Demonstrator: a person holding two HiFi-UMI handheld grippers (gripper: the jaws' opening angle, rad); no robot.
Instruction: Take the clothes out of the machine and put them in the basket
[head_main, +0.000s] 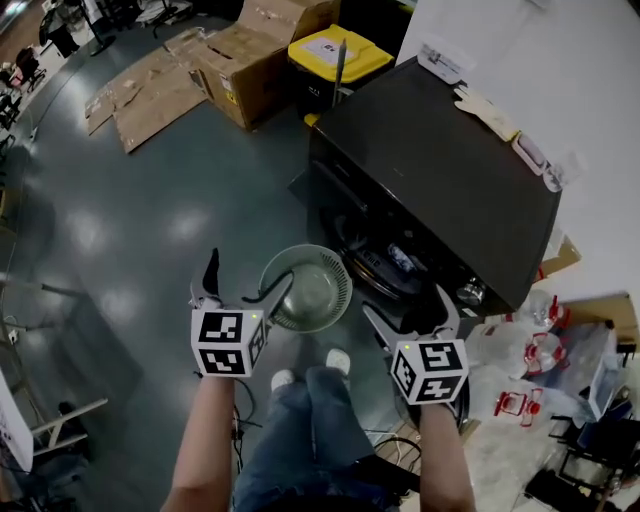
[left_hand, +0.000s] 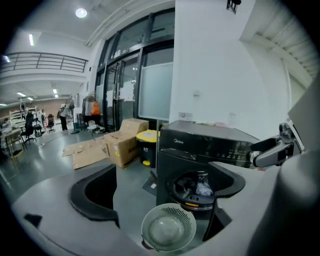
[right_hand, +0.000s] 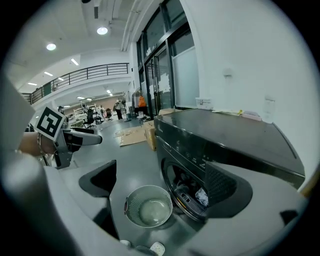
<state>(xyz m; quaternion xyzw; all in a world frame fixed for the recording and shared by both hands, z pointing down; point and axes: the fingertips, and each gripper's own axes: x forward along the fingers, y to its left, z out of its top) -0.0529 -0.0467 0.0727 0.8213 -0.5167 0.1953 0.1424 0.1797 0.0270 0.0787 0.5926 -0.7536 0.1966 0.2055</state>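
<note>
Hovering with jaws spread wide and empty, the right gripper (head_main: 404, 305) is standing nearer than the left gripper (head_main: 250, 270) to the clothes (right_hand: 201, 196), which are lying ahead and below in the washing machine's (head_main: 430, 150) open drum, just beyond the empty basket (head_main: 310, 292).

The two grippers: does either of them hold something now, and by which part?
Nothing is held. The left gripper and the right gripper both have jaws apart and empty; the clothes are in the machine, and the basket is empty.
</note>
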